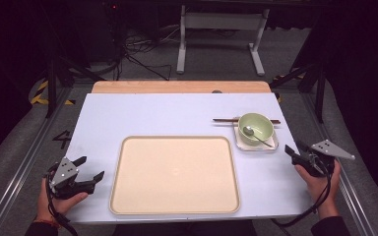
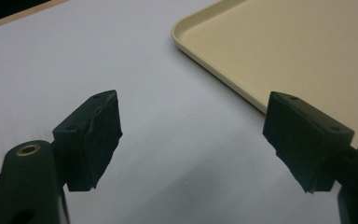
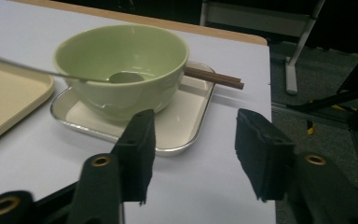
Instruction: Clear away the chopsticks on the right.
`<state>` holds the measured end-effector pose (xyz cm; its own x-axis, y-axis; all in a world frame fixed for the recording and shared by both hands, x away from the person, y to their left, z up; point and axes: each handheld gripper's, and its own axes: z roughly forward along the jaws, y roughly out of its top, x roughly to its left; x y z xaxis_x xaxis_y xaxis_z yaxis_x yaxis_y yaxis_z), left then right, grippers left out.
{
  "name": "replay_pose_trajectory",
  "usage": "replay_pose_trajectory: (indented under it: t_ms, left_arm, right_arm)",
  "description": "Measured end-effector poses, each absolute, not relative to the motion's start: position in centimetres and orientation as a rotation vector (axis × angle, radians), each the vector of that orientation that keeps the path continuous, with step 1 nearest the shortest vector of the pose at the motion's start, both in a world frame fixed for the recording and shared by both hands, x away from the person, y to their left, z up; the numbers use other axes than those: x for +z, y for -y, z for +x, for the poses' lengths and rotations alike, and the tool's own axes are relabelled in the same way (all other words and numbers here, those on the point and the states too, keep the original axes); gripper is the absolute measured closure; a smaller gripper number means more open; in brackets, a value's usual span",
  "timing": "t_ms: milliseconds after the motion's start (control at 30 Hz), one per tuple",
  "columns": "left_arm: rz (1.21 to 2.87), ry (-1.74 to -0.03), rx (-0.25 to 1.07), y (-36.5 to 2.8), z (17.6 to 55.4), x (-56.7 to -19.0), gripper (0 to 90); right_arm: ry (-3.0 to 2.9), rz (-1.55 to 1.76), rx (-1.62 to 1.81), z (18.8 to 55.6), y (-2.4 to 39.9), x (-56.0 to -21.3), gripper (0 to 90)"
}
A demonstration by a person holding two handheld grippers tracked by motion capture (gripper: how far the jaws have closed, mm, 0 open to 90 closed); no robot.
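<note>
Now your right gripper (image 3: 191,154) sits just in front of the small metal tray (image 3: 186,126), with its jaws partly apart and nothing between them. The green bowl (image 3: 121,65) stands on that tray, a spoon (image 3: 51,72) rests inside the bowl, and brown chopsticks (image 3: 214,78) lie behind it. Go slowly and aim for the tray's near rim, so you don't bump the bowl or tip the spoon. Your left gripper (image 1: 81,172) waits well away, on the far side of the big beige tray (image 1: 174,209), with its jaws wide apart and holding nothing. Everything sits on a white table (image 1: 152,113). Behind it the room is dark, with cables and a metal stand on the floor.
</note>
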<state>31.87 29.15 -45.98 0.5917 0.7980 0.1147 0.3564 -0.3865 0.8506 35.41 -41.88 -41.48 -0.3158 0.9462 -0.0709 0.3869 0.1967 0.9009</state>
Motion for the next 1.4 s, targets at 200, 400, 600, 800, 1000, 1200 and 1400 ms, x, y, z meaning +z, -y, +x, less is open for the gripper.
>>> replay_pose_trajectory:
  t_ms: [200, 400, 600, 800, 1000, 1200, 1400]
  left_arm:
    - [1.991, -0.937, 0.660, -29.0, 32.0, -46.0, 20.5]
    - [1.992, -0.943, 0.664, -28.9, 32.0, -46.0, 20.8]
    - [1.988, -0.969, 0.666, -29.0, 32.0, -46.1, 21.0]
    - [1.992, -0.966, 0.675, -29.0, 31.9, -46.1, 21.2]
    - [2.004, -0.960, 0.667, -29.2, 31.7, -46.3, 21.4]
    - [2.002, -0.951, 0.671, -29.4, 31.4, -46.2, 21.4]
    - [1.999, -0.955, 0.673, -29.5, 31.1, -46.2, 21.4]
  right_arm:
    - [-1.850, 1.267, 1.098, 38.3, 42.9, -40.5, 74.9]
    - [-1.876, 1.275, 1.089, 41.4, 42.7, -40.1, 84.4]
    - [-1.931, 1.268, 1.060, 45.5, 41.4, -40.1, 90.0]
    - [-1.975, 1.304, 0.996, 49.0, 41.1, -40.6, 90.0]
    - [-1.975, 1.390, 0.969, 52.1, 41.6, -41.6, 90.0]
    - [-1.985, 1.421, 0.947, 53.5, 41.2, -42.7, 90.0]
    - [-2.007, 1.441, 0.912, 54.3, 41.0, -43.4, 90.0]
